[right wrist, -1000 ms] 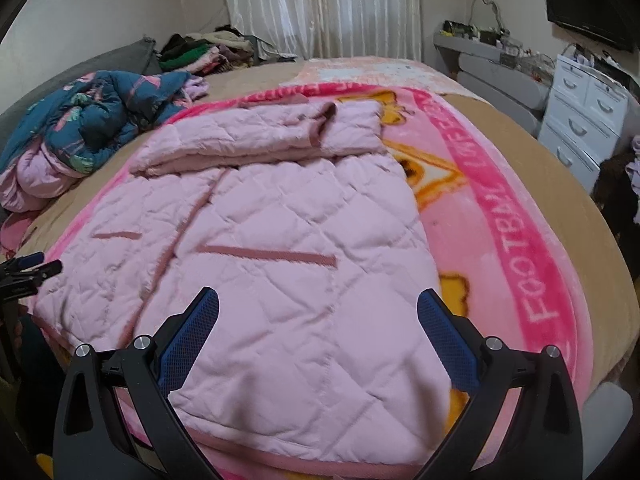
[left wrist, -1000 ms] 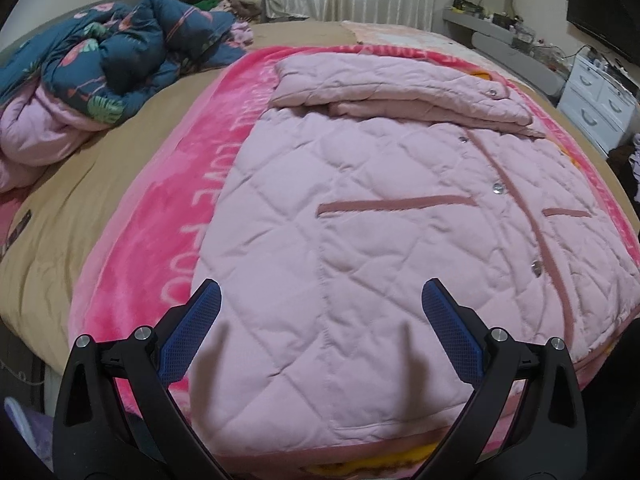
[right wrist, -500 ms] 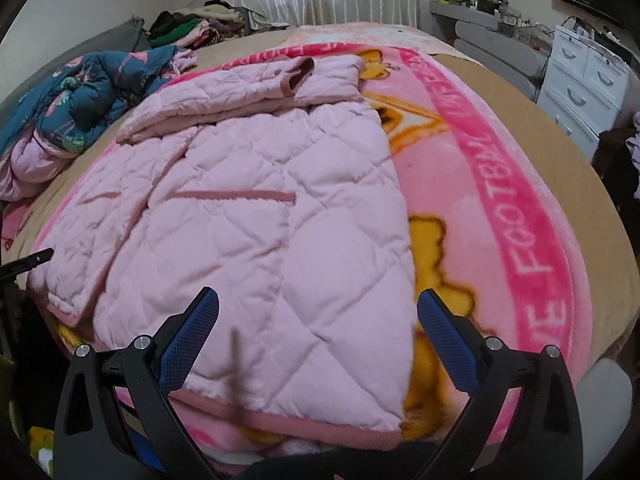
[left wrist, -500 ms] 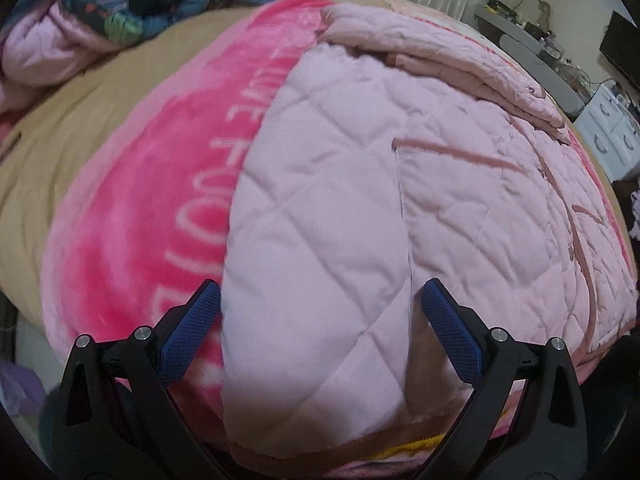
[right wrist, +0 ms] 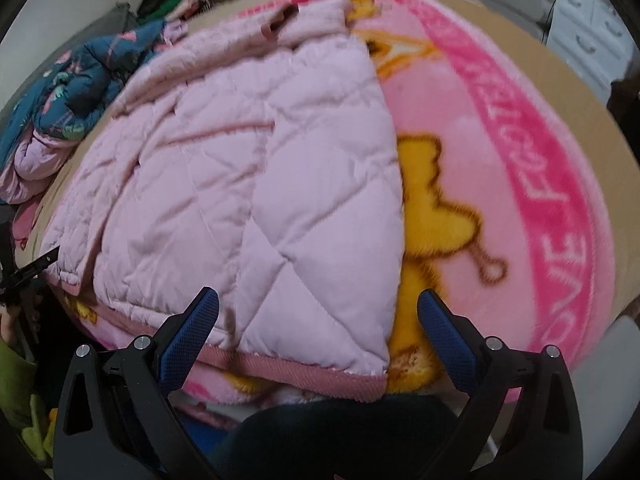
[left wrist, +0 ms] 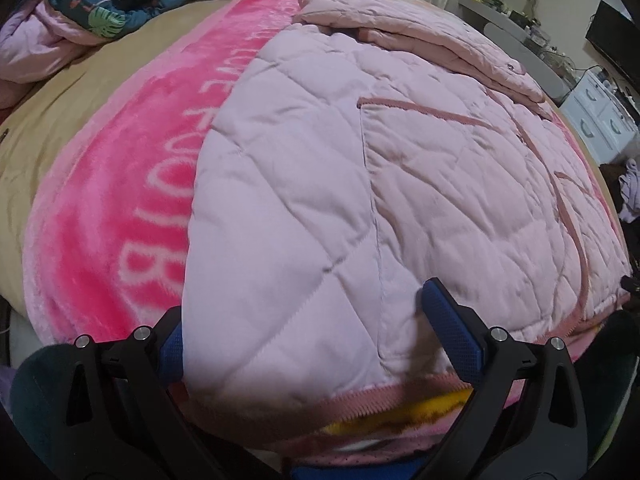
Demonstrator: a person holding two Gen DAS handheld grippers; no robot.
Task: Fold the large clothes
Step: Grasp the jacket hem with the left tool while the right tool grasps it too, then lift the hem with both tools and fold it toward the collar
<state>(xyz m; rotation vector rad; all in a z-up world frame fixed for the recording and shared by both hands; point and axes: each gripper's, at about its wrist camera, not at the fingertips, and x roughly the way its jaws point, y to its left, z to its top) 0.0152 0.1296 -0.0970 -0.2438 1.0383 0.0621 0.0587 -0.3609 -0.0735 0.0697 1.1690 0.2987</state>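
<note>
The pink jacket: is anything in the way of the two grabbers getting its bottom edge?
Nothing visible is. The left gripper and right gripper are both open right at the pink jacket, its hem lying bare on the pink blanket.

White letters run along the blanket's (left wrist: 120, 184) hot-pink border at left, partly readable as "FOOTB"; the right wrist view's lettering is blurred.

Dim indoor light, strong fisheye bulge, dark vignetted corners, right wrist view motion-blurred, near edge soft
</note>
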